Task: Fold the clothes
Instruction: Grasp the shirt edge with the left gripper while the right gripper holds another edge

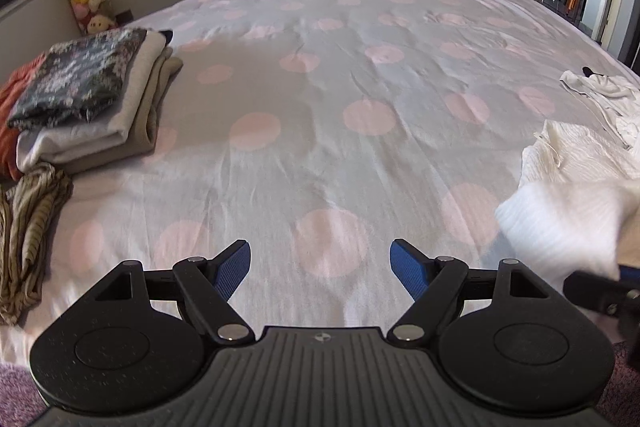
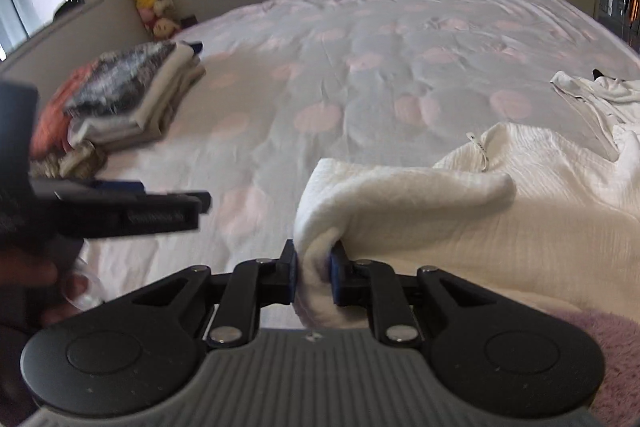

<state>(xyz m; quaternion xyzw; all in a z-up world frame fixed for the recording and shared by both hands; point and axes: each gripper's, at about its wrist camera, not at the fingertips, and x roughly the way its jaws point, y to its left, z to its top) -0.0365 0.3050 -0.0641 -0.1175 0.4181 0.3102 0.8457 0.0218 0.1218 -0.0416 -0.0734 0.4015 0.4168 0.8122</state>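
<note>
From the left wrist view, we take the folded stack (image 1: pixel 92 95) as our landmark, lying on the far left of the polka-dot bedspread (image 1: pixel 320 99). Our left gripper (image 1: pixel 320 267) hangs over bare bedspread well to the right of that stack, its blue pads spread wide with nothing between them. Just in front of the stack lies a crumpled striped garment (image 1: pixel 32 227). Far across the bed from the stack, at the right edge, we see the white ribbed garment (image 1: pixel 568 195) with a bunched white piece (image 1: pixel 608 99) beyond it.

From the right wrist view, the stack (image 2: pixel 132 95) again lies far left. Our right gripper (image 2: pixel 314 275) has its pads pinched narrow on a thick fold of the white ribbed garment (image 2: pixel 460 203), which trails off to the right, away from the stack. The left gripper (image 2: pixel 132 207) shows side-on and blurred, between the stack and the pinched fold.

We judge this to be the start of spreading the garment out for folding. The grip takes a doubled, bunched edge, so layers could slip out under drag. Most of the cloth still lies heaped on the right, and pulling it could catch the bunched white piece (image 2: pixel 600 95) and bring it along. The empty left gripper may grab the wrong layer if the fold stays rolled.
</note>
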